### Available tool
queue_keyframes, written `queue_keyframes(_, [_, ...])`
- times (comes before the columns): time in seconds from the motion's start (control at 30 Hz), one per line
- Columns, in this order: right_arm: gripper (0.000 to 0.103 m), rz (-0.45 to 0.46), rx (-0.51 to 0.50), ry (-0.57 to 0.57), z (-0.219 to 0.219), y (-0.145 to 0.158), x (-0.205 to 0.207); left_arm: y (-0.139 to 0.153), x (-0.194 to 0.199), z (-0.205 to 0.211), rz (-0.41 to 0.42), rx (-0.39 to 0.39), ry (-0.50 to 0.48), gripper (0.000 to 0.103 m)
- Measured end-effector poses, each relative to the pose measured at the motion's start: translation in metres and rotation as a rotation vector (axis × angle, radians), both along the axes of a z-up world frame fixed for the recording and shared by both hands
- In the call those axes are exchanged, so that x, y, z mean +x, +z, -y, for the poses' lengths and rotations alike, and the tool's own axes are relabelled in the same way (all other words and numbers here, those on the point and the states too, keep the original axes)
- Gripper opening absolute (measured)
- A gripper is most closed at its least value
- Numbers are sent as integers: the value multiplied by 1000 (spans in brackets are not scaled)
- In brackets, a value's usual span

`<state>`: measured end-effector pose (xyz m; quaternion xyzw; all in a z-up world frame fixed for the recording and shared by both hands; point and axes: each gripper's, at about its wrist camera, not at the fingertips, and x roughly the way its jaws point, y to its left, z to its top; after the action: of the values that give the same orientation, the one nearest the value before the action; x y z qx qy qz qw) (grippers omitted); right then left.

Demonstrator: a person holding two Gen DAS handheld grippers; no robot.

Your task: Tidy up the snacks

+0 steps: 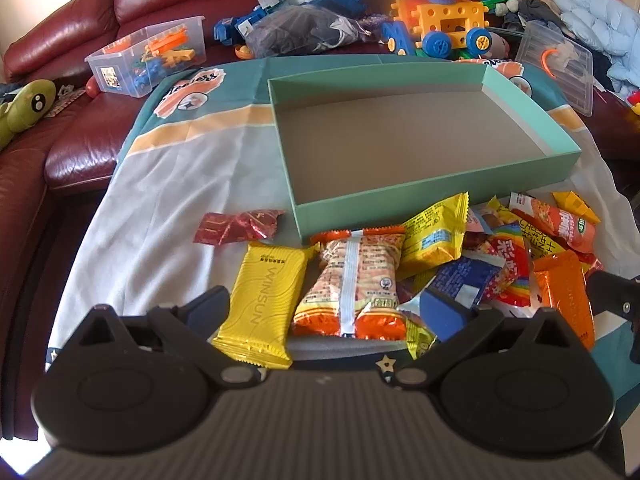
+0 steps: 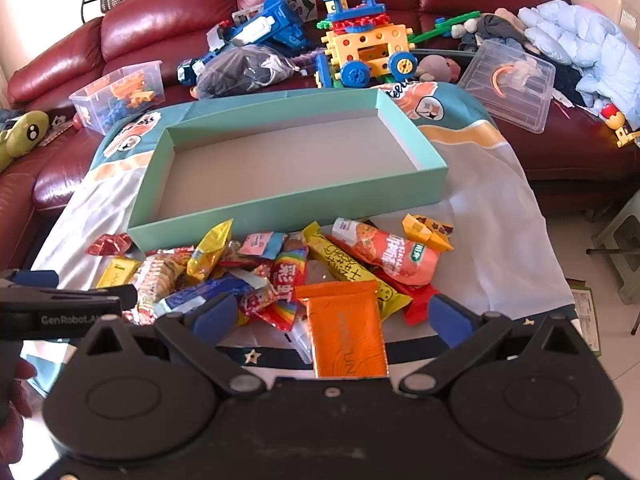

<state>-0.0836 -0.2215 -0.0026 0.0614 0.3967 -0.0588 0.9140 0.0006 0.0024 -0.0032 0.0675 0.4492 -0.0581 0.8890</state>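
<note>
— what's on the table?

— a shallow green box (image 1: 432,194), its floor bare, sits on a printed cloth (image 1: 168,184) over a low table in front of a dark red leather sofa (image 2: 168,20). a heap of snack packets (image 2: 288,276) lies on the cloth just on the near side of the box, none of them inside it.

— and the two tongs?

— the left gripper (image 1: 332,308) hangs over the left end of the heap, its fingers spread wide apart and holding nothing. between them lie a yellow winsun packet (image 1: 262,300) and an orange-and-white noodle packet (image 1: 352,284). the right gripper (image 2: 334,314) is spread just as wide over the right end, also gripping nothing, with an orange winsun packet (image 2: 346,332) lying between its fingers.

— anything lying apart from the heap?

— a crumpled red foil packet (image 1: 236,226) sits alone on the cloth near the box's left near corner. a small yellow packet (image 2: 426,232) lies at the far right edge of the heap, just beside a long orange-pink bag (image 2: 394,254).

— and behind the table?

— the sofa is piled with toys: a clear tub of building pieces (image 2: 120,96), a blue toy truck (image 2: 256,36), a yellow block vehicle with blue wheels (image 2: 368,54), a clear lid (image 2: 510,82), a pale blue quilted jacket (image 2: 580,38), and a green plush (image 2: 24,136) at the left end.
</note>
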Motion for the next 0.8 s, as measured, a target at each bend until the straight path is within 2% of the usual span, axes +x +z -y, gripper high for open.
queue_keyframes(0.8, [103, -3, 39, -30, 6, -4, 0, -1, 1, -2, -7, -19, 2, 103])
